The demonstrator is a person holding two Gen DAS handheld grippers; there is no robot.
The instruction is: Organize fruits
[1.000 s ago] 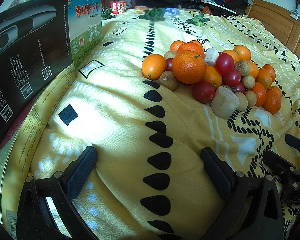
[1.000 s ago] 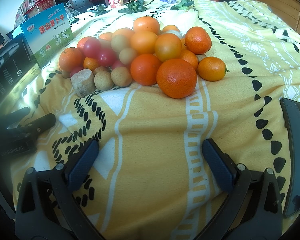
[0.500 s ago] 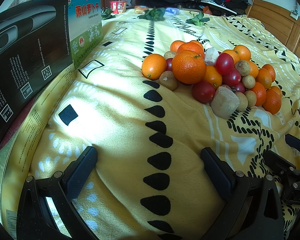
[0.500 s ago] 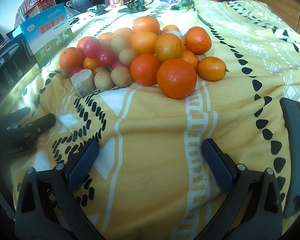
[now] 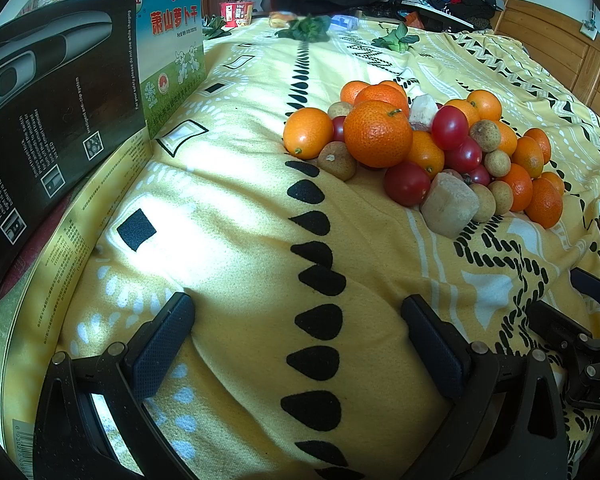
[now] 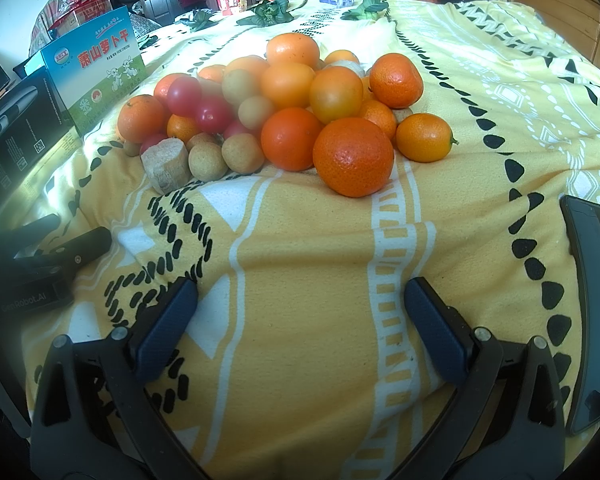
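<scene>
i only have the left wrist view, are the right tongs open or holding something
Observer: The right tongs are open, with only the yellow blanket between the pads.
Operator: which fruit is closest to them
Observer: A large mandarin at the front of the fruit pile, straight ahead of the tongs.
Operator: anything beside them to avoid
Observer: A dark phone lies on the blanket just to their right.
</scene>
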